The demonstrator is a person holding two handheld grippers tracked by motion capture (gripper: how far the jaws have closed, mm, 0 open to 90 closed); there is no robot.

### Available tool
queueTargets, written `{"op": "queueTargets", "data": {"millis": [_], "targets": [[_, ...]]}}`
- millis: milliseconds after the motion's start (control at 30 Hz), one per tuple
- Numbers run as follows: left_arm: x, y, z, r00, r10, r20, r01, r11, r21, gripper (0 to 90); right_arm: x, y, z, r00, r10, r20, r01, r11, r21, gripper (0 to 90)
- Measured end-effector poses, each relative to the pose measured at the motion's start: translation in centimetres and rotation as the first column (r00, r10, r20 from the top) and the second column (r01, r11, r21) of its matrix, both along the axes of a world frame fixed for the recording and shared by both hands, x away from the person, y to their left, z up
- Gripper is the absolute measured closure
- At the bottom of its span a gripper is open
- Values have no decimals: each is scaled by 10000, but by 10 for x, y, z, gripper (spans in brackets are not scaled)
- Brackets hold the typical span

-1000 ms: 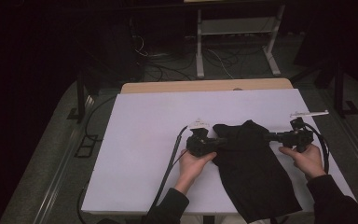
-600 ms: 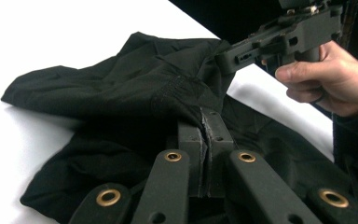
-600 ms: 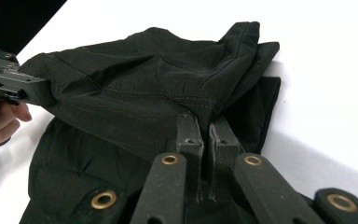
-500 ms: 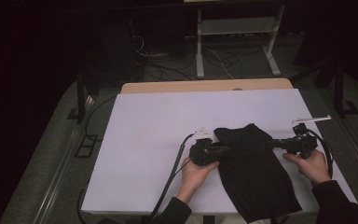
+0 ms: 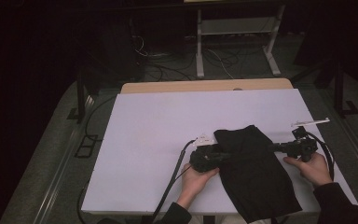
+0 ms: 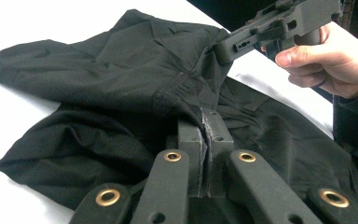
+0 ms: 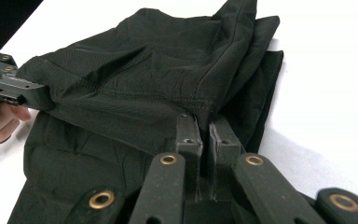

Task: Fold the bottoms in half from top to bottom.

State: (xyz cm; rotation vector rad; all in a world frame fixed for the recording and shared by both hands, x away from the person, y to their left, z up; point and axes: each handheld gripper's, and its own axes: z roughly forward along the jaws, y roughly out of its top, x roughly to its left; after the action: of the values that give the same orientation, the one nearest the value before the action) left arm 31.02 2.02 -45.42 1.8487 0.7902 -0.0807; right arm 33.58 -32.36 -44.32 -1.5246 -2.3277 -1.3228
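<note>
1 black garment [image 5: 254, 172] on white table [image 5: 158, 126]; 2 grippers: left gripper [image 6: 204, 140] & right gripper [image 7: 204, 135] each clamped on garment's opposite edges.

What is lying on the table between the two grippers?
Only the black garment, stretched between the left gripper and the right gripper; both are shut on it, clearest in the high view.

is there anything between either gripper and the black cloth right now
Nothing visible. The left gripper and the right gripper are both shut on the black garment, each pinching an edge from opposite sides, with the fabric pulled between them over the white table.
</note>
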Motion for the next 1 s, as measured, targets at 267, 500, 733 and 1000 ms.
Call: {"op": "queueTargets", "data": {"millis": [267,500,733,1000], "targets": [[-2,0,-3,10000,-23,-21,23,10000,31,869,-4,0,-3,9999,76,-147,-78,9998,-173,823],[-3,-1,-4,10000,-39,-45,40,9999,144,869,-10,0,-4,9997,106,-202,-117,9982,-584,750],[-3,-1,-5,10000,-72,15,72,9999,150,868,-14,-2,0,9988,54,491,-21,9977,-682,487],[-3,-1,-4,10000,-81,43,81,9999,144,869,-12,1,12,9955,167,936,-126,9989,-442,221]]}}
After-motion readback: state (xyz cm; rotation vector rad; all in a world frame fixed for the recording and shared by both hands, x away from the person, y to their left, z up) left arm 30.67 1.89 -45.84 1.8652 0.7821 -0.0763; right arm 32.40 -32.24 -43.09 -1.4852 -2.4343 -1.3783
